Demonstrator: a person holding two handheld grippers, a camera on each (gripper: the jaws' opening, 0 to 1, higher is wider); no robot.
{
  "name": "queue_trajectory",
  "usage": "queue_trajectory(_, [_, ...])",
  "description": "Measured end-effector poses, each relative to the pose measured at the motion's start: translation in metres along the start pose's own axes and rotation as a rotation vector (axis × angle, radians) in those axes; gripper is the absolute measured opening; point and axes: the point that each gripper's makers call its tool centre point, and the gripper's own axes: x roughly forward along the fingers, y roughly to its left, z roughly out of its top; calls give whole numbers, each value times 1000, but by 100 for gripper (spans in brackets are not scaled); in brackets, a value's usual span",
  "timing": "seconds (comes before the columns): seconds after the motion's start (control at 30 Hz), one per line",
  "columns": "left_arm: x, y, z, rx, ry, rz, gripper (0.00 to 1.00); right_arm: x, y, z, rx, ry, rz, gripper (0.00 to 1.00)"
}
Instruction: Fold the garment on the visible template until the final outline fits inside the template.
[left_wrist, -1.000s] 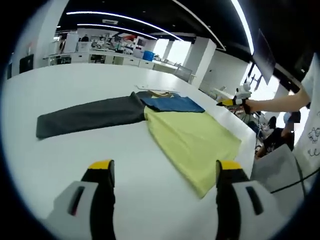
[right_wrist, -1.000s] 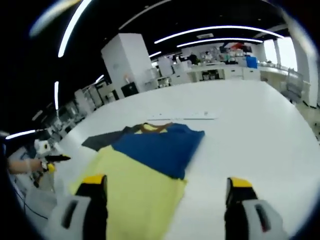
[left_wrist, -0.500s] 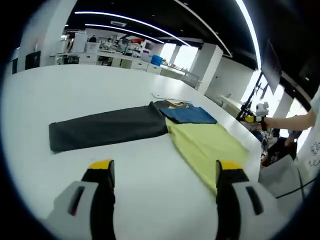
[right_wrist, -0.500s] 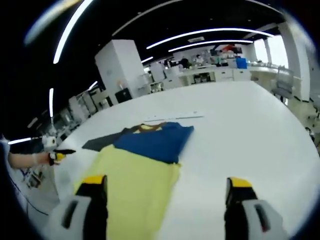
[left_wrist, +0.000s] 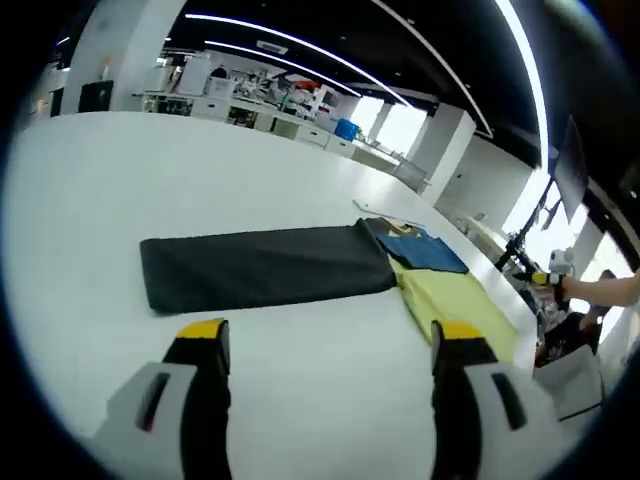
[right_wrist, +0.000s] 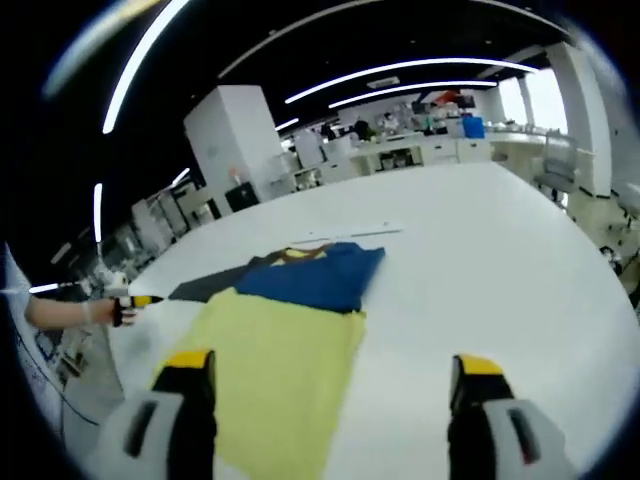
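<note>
While above table (left_wrist: 80, 200), left gripper (left_wrist: 325, 350) wide, right gripper (right_wrist: 330, 380) wide (both empty).

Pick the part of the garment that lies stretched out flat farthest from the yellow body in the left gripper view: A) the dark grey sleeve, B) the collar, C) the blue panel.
A: the dark grey sleeve runs long and flat across the white table, away from the yellow body, while the blue panel sits right against it.
</note>
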Motion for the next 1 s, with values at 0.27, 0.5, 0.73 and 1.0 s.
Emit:
queue_trajectory(0.27, [-16, 62, 22, -162, -133, 169, 72, -19, -3, -7, 9, 3, -35, 99])
queue_trajectory(0.5, [-8, 85, 19, -211, -133, 183, 71, -41, -6, -10, 12, -14, -80, 98])
queue_trajectory(0.73, [0, 78, 12, -210, -110, 182, 69, -58, -5, -13, 40, -33, -111, 98])
queue_trajectory(1.0, [2, 93, 11, -198, -106, 225, 54, -61, -4, -8, 54, -55, -121, 98])
